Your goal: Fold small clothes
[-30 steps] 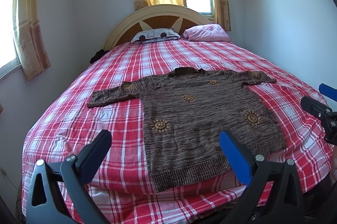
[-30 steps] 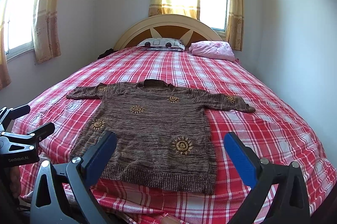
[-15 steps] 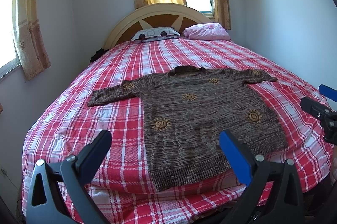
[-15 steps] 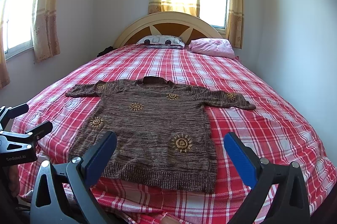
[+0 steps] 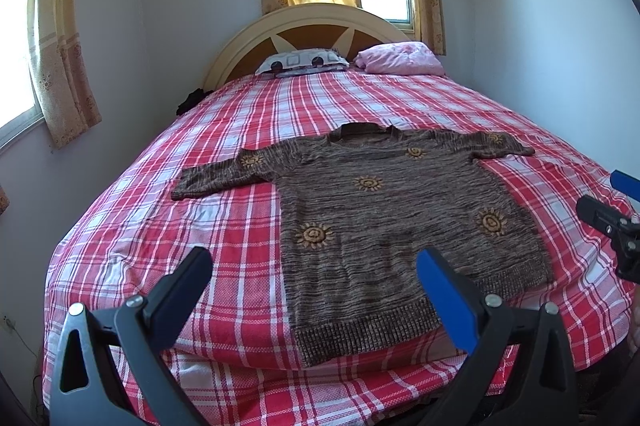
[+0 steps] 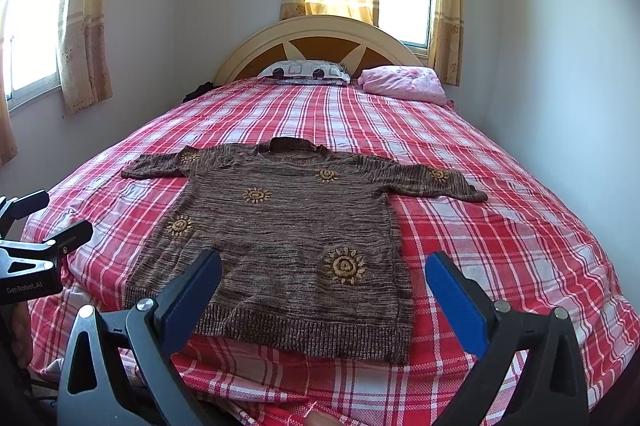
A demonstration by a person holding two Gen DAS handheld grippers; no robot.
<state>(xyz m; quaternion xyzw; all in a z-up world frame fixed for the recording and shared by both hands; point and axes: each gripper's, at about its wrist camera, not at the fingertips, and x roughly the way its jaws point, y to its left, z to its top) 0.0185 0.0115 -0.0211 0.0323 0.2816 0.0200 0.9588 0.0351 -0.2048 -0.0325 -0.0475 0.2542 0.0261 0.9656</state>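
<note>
A brown knitted short-sleeved sweater (image 5: 384, 218) with yellow sun patterns lies flat and spread out on the bed, collar away from me, hem at the near edge; it also shows in the right wrist view (image 6: 288, 238). My left gripper (image 5: 314, 278) is open and empty, held above the near bed edge before the hem's left part. My right gripper (image 6: 324, 278) is open and empty, before the hem's right part. Each gripper shows at the edge of the other's view: the right one (image 5: 616, 222), the left one (image 6: 36, 226).
The bed has a red and white checked sheet (image 5: 224, 226), also in the right wrist view (image 6: 500, 238). A patterned pillow (image 6: 304, 71) and a pink pillow (image 6: 404, 84) lie by the headboard (image 6: 320, 38). Walls stand close on both sides, with curtained windows.
Both views have shifted slightly: the sweater sits a little lower and nearer in the frames. Both grippers stay open and empty.
</note>
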